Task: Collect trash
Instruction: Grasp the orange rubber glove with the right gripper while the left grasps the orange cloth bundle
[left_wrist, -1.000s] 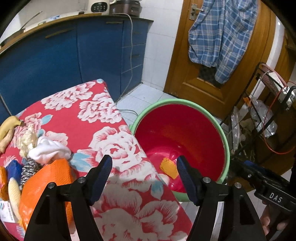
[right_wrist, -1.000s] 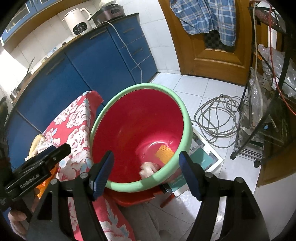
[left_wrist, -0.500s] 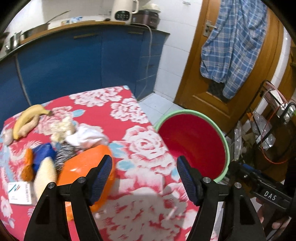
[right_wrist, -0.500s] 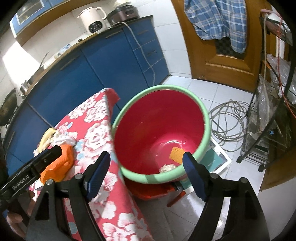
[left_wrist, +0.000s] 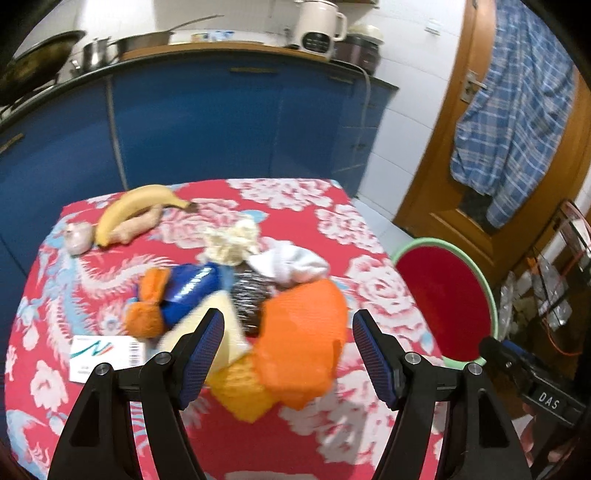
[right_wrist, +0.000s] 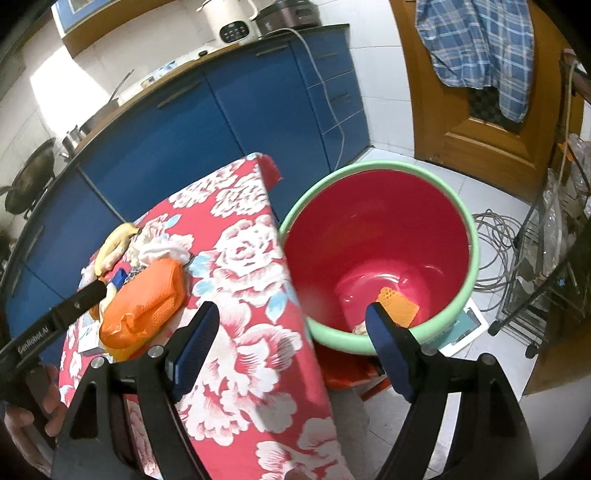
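Note:
A pile of trash lies on the red flowered table (left_wrist: 288, 439): an orange mesh bag (left_wrist: 304, 339), a white crumpled cloth (left_wrist: 291, 264), a steel scourer (left_wrist: 249, 297), a blue wrapper (left_wrist: 190, 291), an orange scrap (left_wrist: 146, 314) and a yellow piece (left_wrist: 240, 391). My left gripper (left_wrist: 288, 354) is open and empty, hovering just above the orange bag. My right gripper (right_wrist: 291, 343) is open and empty over the table's right edge, beside the red bin with a green rim (right_wrist: 471, 229). An orange mesh piece (right_wrist: 397, 304) lies in the bin. The orange bag also shows in the right wrist view (right_wrist: 147, 299).
A banana (left_wrist: 136, 210), a ginger root (left_wrist: 138, 227) and a white card (left_wrist: 107, 356) lie on the table. Blue cabinets (left_wrist: 221, 129) stand behind. A wire rack (right_wrist: 550, 266), a coiled cable (right_wrist: 496, 251) and a wooden door (right_wrist: 480, 110) are on the right.
My left gripper swung left from over the bin to above the trash pile. My right gripper pulled back and left from the bin toward the table edge. Both stayed open.

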